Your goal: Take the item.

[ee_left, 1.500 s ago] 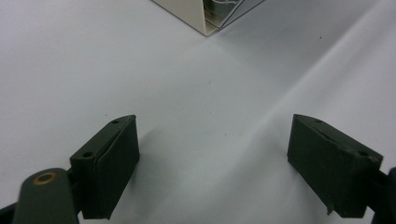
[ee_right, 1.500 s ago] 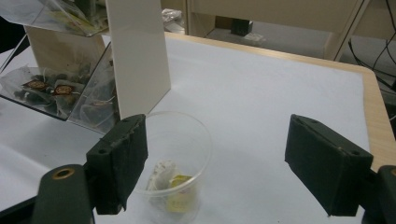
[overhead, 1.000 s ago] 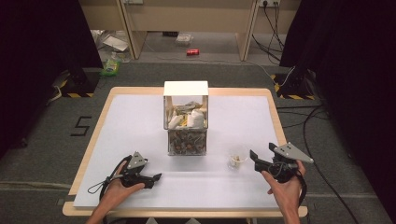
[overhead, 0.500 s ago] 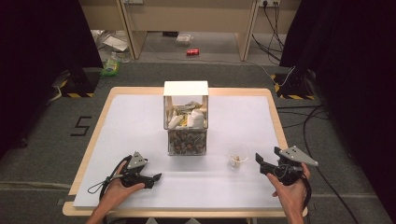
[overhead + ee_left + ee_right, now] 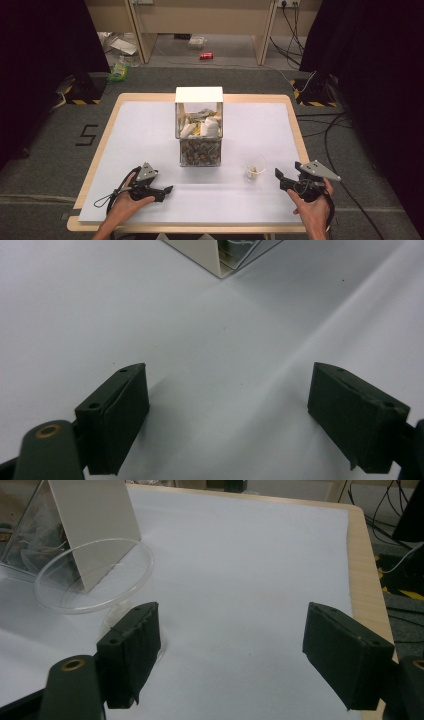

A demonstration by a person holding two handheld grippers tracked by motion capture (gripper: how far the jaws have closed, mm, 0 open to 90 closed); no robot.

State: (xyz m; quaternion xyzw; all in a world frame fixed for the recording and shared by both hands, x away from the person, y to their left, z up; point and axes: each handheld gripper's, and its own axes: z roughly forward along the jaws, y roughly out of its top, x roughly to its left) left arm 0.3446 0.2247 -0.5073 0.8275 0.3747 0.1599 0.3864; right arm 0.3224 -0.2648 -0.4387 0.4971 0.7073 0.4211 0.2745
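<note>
Bright, even light from overhead on the white table [image 5: 150, 130], dark curtains swallowing both sides. Soft shadows under the gripper jaws. Bit of glare on the clear cup [image 5: 95, 575] rim. Close-up jaws slightly soft, high view grainy.

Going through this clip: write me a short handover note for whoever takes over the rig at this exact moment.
Left tool: open, nothing between its jaws, low over the white table cover at the near left.
Right tool: open, nothing held, at the near right, pointing toward the small clear cup.
Cup: upright on the cover, just beyond the right tool's jaws and apart from them, with something small and pale in the bottom.
Clear box: mid-table, white top, filled with mixed items; what they are is hard to tell.
Done: nothing visibly grasped.
Left: probably close the right tool on the cup; the goal beyond that is unclear.
</note>
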